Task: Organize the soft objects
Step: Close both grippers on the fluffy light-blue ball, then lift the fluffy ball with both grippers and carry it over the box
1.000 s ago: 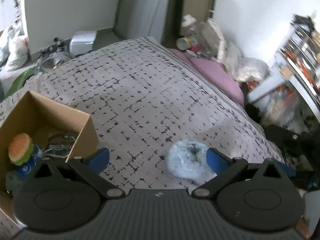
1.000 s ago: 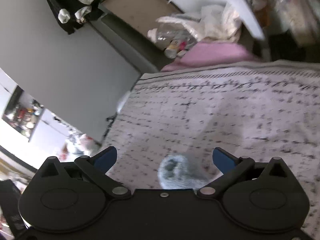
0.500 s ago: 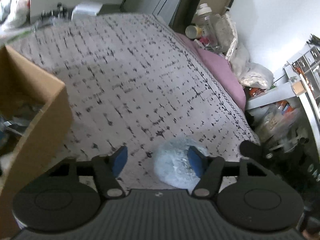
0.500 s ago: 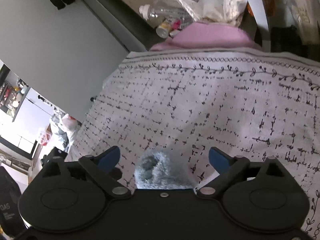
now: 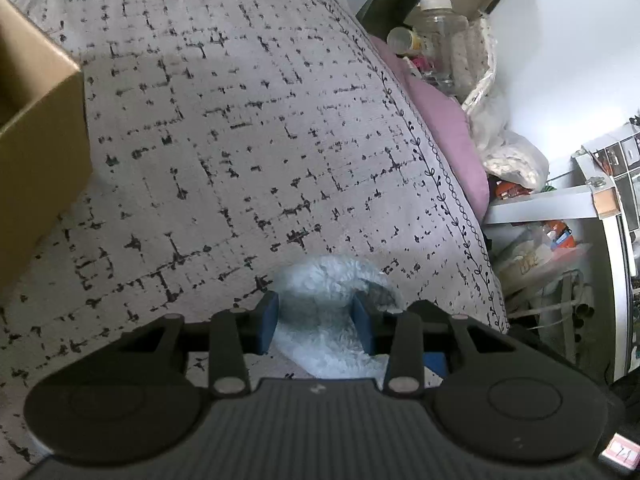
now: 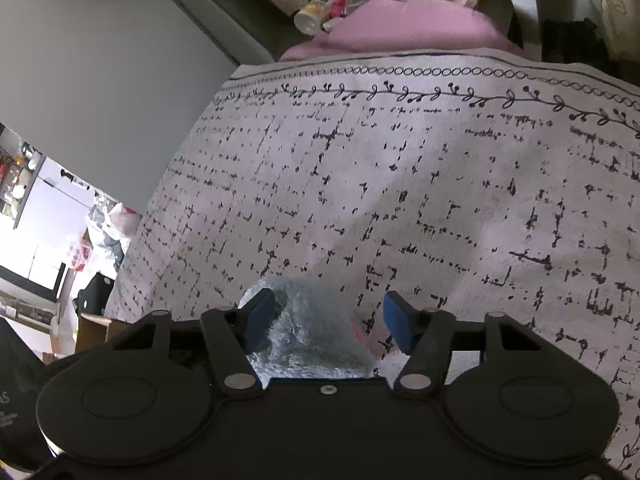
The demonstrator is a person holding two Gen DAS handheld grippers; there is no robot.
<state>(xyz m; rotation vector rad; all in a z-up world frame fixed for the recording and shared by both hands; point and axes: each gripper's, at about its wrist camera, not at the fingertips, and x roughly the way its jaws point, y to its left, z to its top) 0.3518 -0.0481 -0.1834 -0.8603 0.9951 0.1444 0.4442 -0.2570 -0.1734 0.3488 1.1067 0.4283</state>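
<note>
A pale blue fluffy soft thing (image 5: 320, 300) lies on the black-and-white patterned bedspread (image 5: 240, 140), close to the bed's right edge. My left gripper (image 5: 315, 320) points down onto it with its jaws closing. Both blue pads (image 5: 268, 322) press into the fluff, which bulges above and beside them. In the right wrist view a grey-blue fluffy thing (image 6: 304, 320) sits between the closing jaws of my right gripper (image 6: 328, 324). Its left pad (image 6: 260, 318) touches the fluff, while the right pad stands a little clear of it.
An open cardboard box (image 5: 40, 120) stands on the bed at the left. A pink pillow (image 5: 448, 128), a plastic bottle (image 5: 440, 20) and white bags lie beyond the bed's far edge. Cluttered shelves (image 5: 560, 200) rise to the right of the bed.
Both grippers have sunk toward the fluffy thing and narrowed their jaws. The left pads went from wide apart to pressing on the fluff. The box has slid toward the left edge of the view.
</note>
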